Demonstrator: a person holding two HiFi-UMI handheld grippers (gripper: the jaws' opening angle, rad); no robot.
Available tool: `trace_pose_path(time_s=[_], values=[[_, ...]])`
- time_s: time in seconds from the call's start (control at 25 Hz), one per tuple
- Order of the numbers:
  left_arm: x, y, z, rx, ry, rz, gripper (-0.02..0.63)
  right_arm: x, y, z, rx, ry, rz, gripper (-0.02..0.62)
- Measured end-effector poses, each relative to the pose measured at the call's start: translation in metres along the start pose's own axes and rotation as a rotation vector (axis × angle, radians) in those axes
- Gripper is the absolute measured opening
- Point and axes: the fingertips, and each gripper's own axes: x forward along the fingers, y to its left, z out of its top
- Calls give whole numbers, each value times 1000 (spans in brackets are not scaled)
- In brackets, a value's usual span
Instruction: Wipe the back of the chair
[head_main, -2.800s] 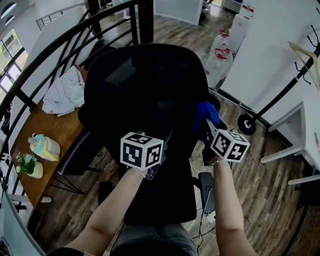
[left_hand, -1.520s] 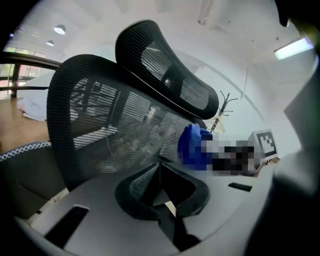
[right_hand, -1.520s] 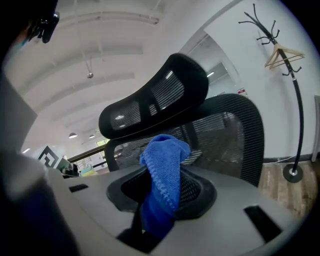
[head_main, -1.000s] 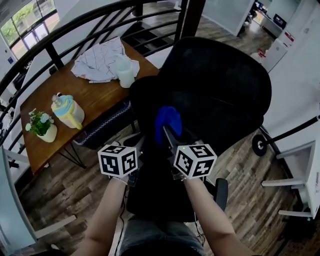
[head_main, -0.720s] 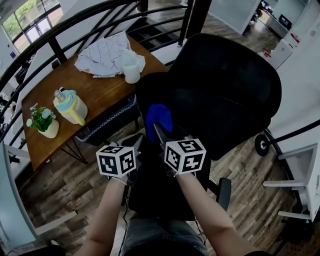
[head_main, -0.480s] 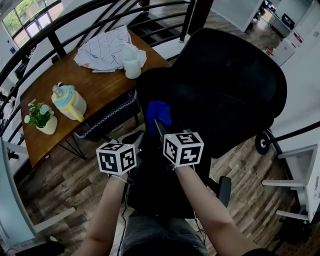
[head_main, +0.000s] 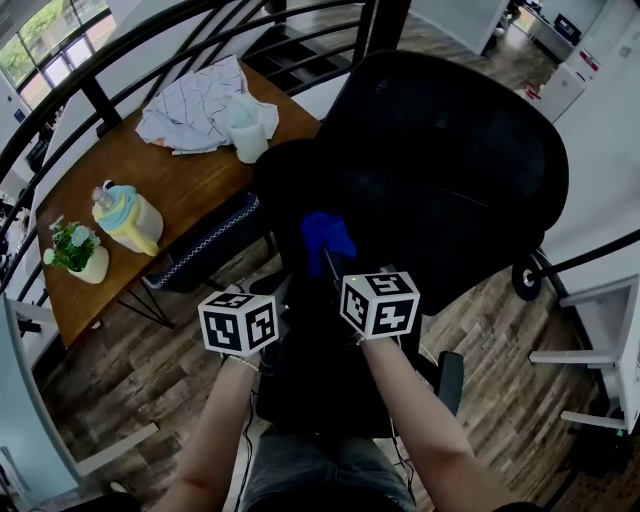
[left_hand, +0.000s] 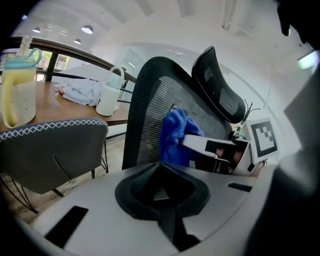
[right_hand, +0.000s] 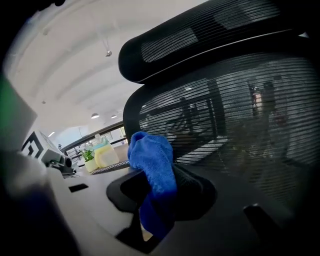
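Cloth at the left edge of the chair back, with the mesh spreading off toward 2 o'clock.

My right gripper (head_main: 328, 258) is clamped on the blue cloth (head_main: 326, 236), whose bunched end points to 12 o'clock, at the near left edge of the chair back (head_main: 455, 165). In the right gripper view the cloth (right_hand: 152, 161) stands up in front of the mesh (right_hand: 240, 100), but I cannot tell whether it is touching. From there most of the back lies between 1 and 3 o'clock, so I judge the next stroke should run that way. My left gripper (head_main: 272, 295) sits at 8 o'clock from the right one, farther from the back, with its jaws together on nothing.
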Motion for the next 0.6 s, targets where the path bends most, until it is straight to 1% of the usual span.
trace_pose_path(time_s=[0.24,0.44,0.6], values=[[17,-26,0,31,21,-40,26,-21,-26,-1,21,-21,-36,140],[32,-55,-8,69,56,-76,26,-43,-52,-3,62,-37,-76,140],[43,-80,-17,107,89,-124,26,-62,-73,-7,84,-54,-117,140]])
